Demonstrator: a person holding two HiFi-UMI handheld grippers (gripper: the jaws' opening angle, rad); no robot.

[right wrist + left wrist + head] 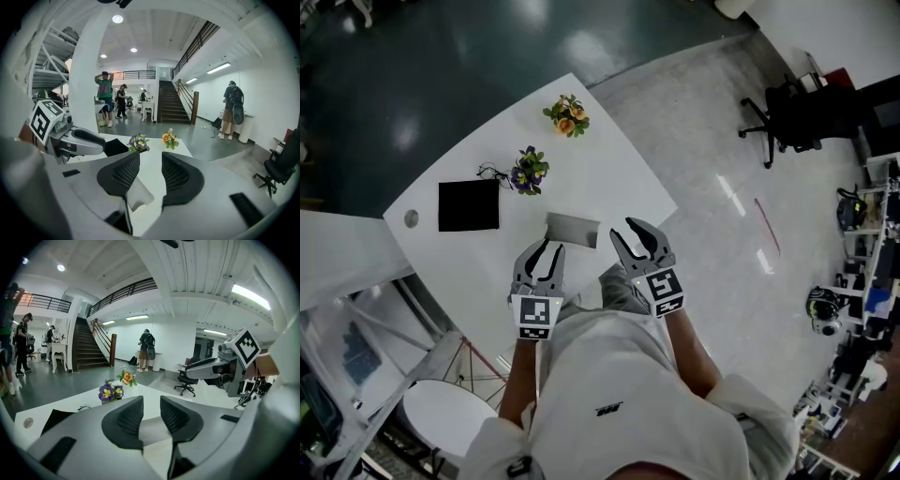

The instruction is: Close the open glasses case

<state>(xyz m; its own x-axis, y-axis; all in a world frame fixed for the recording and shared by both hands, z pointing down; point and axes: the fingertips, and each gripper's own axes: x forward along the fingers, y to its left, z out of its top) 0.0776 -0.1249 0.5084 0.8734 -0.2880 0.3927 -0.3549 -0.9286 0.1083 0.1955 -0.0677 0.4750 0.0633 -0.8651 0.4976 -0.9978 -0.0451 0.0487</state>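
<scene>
The grey glasses case [572, 230] lies on the white table [609, 159] just ahead of both grippers. My left gripper [546, 247] hovers at its near left corner, jaws open a little with nothing between them. My right gripper [625, 231] is just right of the case, jaws open and empty. In the left gripper view the case [152, 427] shows low between the jaws of the left gripper [151, 404]. In the right gripper view the case [138, 194] sits below and left of the right gripper [151, 161]. Whether the lid is up I cannot tell.
A black mat [469, 204] lies to the left, with spectacles [491, 172] and purple flowers [529, 171] behind it. Orange flowers [567, 114] stand near the far edge. An office chair [783, 117] is on the floor at right. People stand far off by the stairs [171, 105].
</scene>
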